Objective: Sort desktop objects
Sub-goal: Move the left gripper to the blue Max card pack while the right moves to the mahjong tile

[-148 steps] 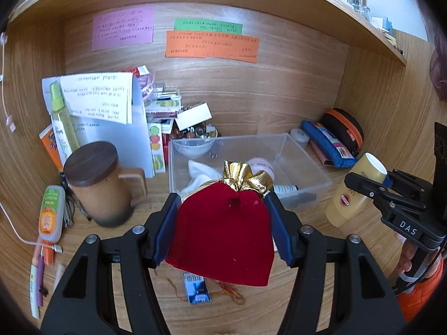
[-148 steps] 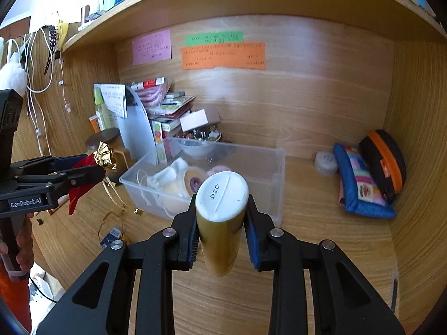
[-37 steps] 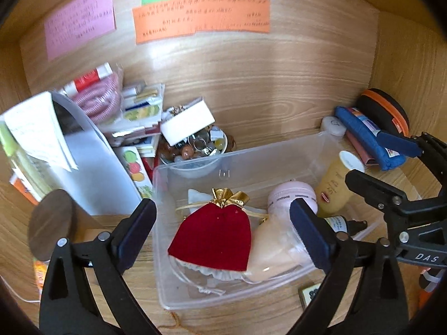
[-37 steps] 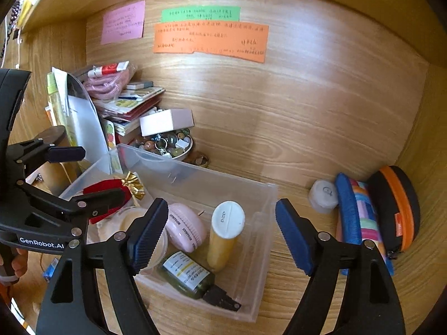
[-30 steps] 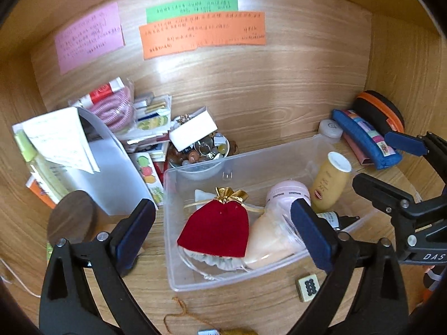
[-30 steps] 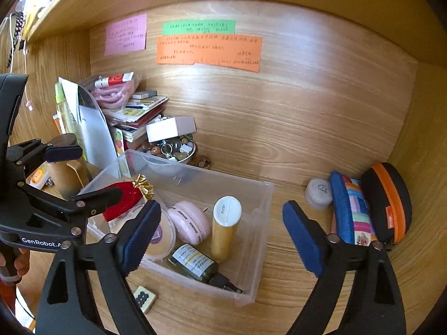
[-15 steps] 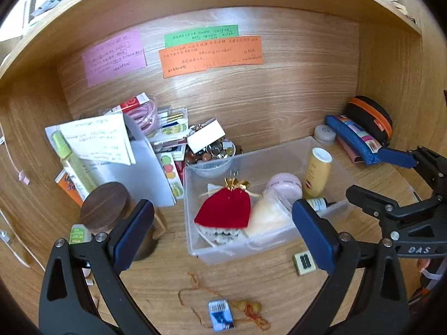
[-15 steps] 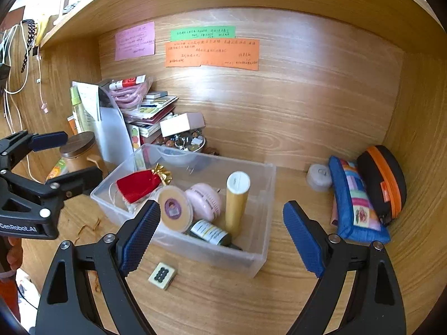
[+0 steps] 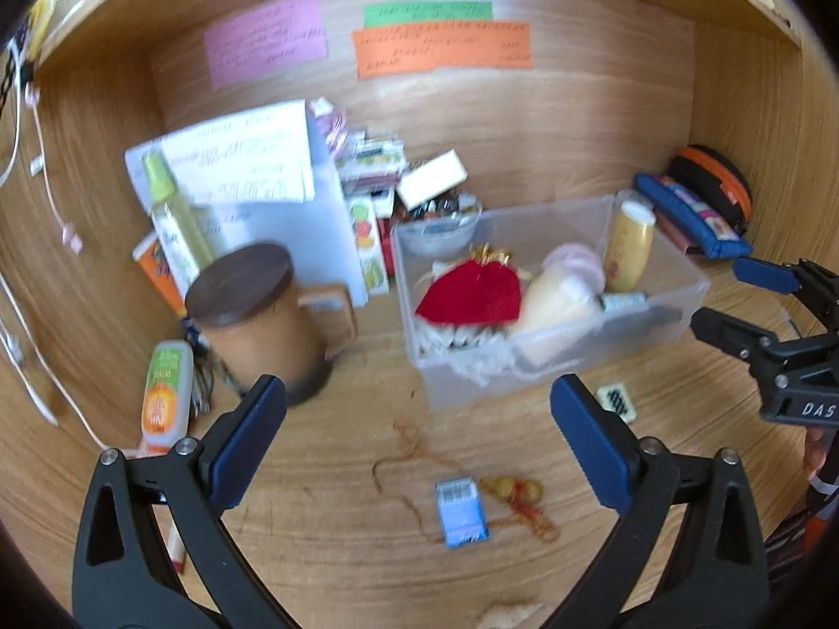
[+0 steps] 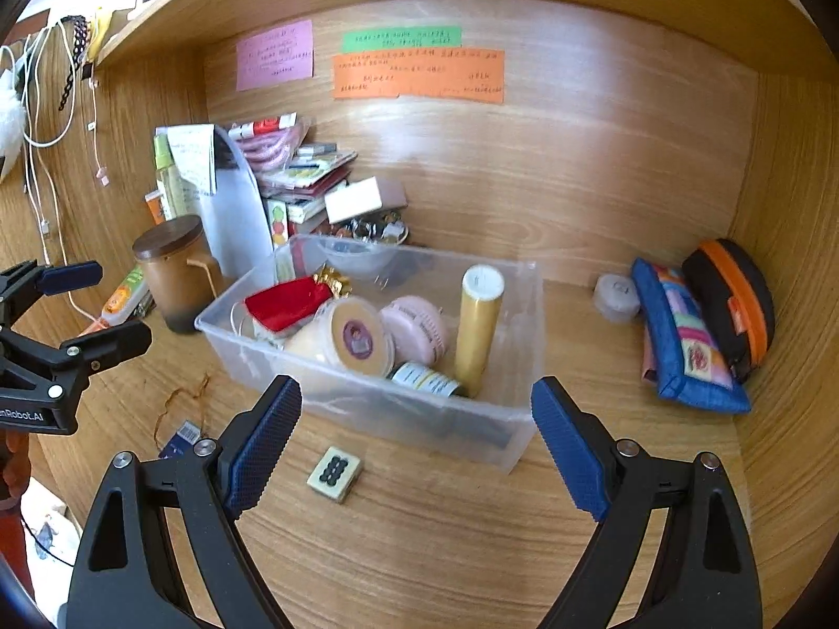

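A clear plastic bin (image 10: 503, 440) (image 9: 461, 393) sits mid-desk. Inside lie a red velvet pouch (image 9: 474, 296) (image 10: 286, 301), a round cream jar (image 10: 356, 338), a pink case (image 10: 417, 327) and an upright gold bottle (image 10: 477, 325) (image 9: 626, 249). My left gripper (image 9: 417, 432) hovers open and empty over the desk before the bin, above a small blue box (image 9: 461, 511) and a tangle of cord (image 9: 519, 503). My right gripper (image 10: 417, 445) hangs open and empty near the bin's front wall. A mahjong tile (image 10: 334, 473) (image 9: 616, 401) lies just in front of the bin.
A lidded brown mug (image 9: 257, 314) stands left of the bin, with a tube (image 9: 165, 393), papers and stacked books behind. A blue pouch (image 10: 681, 340), a black-orange case (image 10: 734, 304) and a small white pot (image 10: 616, 296) lie at the right wall. A shelf runs overhead.
Both grippers pulled back from the bin, so it looks smaller and more desk shows. The pouch and gold bottle, held earlier, now rest in the bin.
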{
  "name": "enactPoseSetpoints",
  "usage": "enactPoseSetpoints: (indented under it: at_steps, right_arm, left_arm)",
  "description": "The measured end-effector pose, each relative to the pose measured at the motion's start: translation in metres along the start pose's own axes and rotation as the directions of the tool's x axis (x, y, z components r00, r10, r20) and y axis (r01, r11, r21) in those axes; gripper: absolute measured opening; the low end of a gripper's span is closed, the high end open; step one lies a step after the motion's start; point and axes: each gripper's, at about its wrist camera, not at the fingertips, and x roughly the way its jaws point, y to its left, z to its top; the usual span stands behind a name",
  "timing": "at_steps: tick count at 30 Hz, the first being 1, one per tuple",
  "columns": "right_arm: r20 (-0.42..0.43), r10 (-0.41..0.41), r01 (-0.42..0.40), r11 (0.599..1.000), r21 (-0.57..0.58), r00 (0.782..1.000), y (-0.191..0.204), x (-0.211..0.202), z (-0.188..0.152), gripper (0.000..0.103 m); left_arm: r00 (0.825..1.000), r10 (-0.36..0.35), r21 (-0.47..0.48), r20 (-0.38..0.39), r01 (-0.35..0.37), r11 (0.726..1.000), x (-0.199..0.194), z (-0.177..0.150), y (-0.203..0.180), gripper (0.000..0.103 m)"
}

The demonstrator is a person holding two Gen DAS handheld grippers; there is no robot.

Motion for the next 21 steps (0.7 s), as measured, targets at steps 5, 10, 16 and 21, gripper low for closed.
enactPoseSetpoints:
  at_steps: [5, 10, 16, 21]
  right_arm:
    - [-0.043, 0.026, -0.024, 0.999, 0.040, 0.999, -0.001, 0.009, -0.015, 0.088]
    - [-0.072, 0.041, -0.037, 0.997, 0.067, 0.997, -0.002, 0.017, -0.025, 0.088]
    - [-0.097, 0.050, -0.043, 0.996, 0.074, 0.994, 0.002, 0.026, -0.032, 0.088]
    - [-0.108, 0.045, -0.040, 0.998, 0.049, 0.993, 0.009, 0.030, -0.034, 0.088]
  left_arm:
    - [1.000, 0.012, -0.001, -0.028, -0.012, 1.000, 0.005, -0.022, -0.001, 0.102]
    - [0.998, -0.066, 0.016, -0.022, 0.066, 0.998, 0.007, -0.046, -0.007, 0.099]
    - [0.985, -0.148, 0.015, -0.088, 0.150, 0.989, 0.022, -0.062, -0.013, 0.059]
    - [0.972, -0.197, -0.012, -0.124, 0.197, 0.980, 0.030, -0.072, -0.013, 0.054]
